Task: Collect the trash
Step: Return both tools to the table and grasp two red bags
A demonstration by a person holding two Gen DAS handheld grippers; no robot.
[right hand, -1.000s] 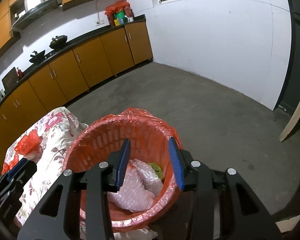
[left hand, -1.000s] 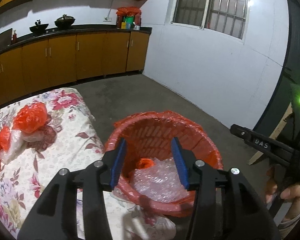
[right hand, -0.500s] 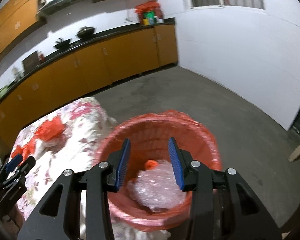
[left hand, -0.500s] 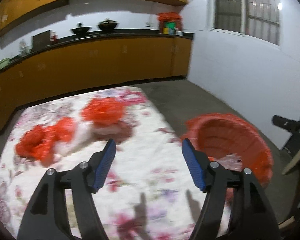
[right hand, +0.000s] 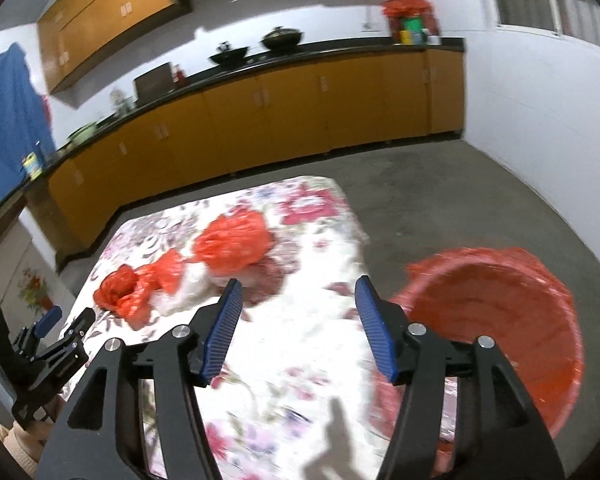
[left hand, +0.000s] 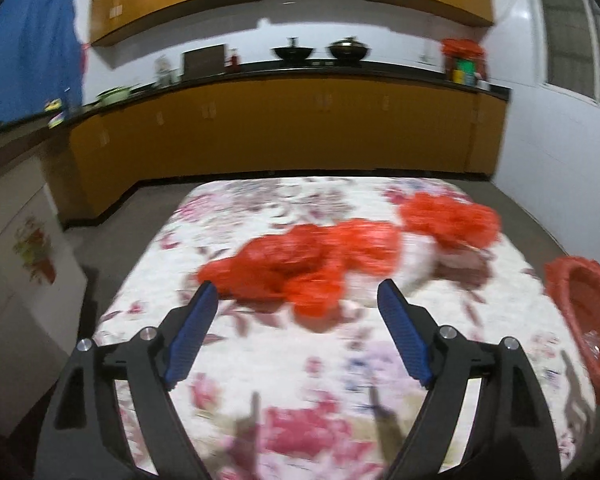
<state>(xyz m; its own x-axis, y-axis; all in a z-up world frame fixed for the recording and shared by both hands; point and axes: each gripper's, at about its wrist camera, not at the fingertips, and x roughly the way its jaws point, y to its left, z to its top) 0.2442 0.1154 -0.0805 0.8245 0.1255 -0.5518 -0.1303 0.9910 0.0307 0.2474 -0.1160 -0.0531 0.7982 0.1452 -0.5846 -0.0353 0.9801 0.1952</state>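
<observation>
Blue-padded, both the left hand-held gripper (left hand: 296, 304) and right hand-held gripper (right hand: 298, 294) are opening, empty.

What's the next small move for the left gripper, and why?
Probably ease the left gripper forward and down onto the nearest red plastic bags. Its jaws are opening with nothing between them, and the crumpled bags lie on the floral tablecloth just ahead, not yet in the red basket.

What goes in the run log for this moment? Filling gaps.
left gripper: opening, empty | right gripper: opening, empty | red bags: on table | bin: beside table
</observation>
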